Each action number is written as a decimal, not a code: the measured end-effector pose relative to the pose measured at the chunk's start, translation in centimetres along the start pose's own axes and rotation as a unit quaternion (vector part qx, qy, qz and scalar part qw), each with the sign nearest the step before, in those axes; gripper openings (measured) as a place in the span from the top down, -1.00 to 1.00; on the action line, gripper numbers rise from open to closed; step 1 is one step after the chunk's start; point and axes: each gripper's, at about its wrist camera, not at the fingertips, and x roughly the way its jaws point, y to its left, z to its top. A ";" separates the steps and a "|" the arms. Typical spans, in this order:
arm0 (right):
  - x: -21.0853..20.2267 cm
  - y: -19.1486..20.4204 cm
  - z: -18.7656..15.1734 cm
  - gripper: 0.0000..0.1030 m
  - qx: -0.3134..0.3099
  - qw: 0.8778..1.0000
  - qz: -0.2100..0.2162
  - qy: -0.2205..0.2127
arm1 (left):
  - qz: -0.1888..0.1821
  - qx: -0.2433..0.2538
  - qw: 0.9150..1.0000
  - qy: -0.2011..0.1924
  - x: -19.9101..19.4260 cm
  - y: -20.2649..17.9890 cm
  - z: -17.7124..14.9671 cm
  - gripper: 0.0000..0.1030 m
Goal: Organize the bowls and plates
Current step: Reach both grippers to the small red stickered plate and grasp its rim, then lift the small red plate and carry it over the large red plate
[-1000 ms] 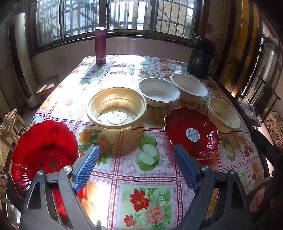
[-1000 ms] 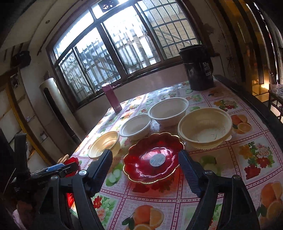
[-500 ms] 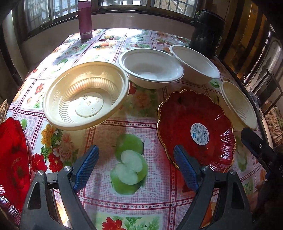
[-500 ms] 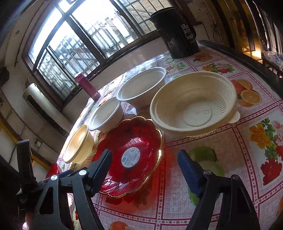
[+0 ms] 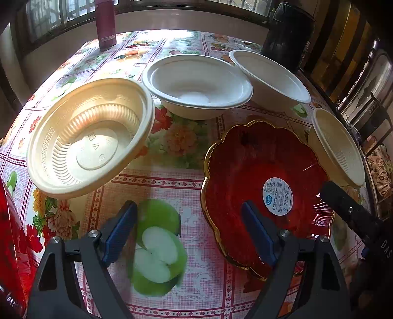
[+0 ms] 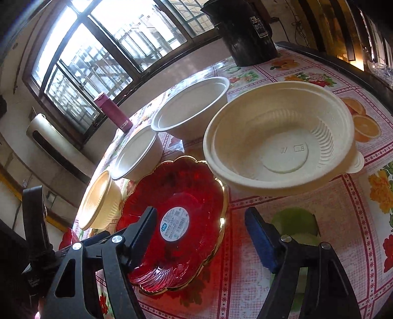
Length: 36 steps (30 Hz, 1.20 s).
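Note:
A red scalloped plate (image 5: 258,166) with a gold rim and a round sticker lies on the flowered tablecloth. My left gripper (image 5: 188,211) hovers open just before it, its right finger over the plate's near left rim, nothing between the pads. My right gripper (image 6: 200,216) comes in from the other side with its jaws closing. They straddle the red plate's (image 6: 186,191) gold rim without touching it. A ribbed cream bowl (image 5: 91,142), two white bowls (image 5: 199,83) (image 5: 270,76) and a second cream bowl (image 5: 336,147) stand around the plate. Another red plate (image 5: 9,240) shows at the left edge.
A pink flask (image 5: 105,22) and a black pot (image 5: 287,32) stand at the far end of the table (image 5: 176,147) under the window. The cream bowl (image 6: 282,137) sits just beyond my right gripper. Chairs line the table's right side.
Both grippers have come down and forward towards the sticker plate, which now fills more of each view. The right wrist view has also tilted. Nothing on the table has moved.

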 end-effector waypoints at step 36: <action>0.5 0.3 -1.4 0.83 -0.013 0.999 -0.032 0.011 | -0.017 0.050 0.998 -0.026 -1.3 -0.9 -2.2 0.53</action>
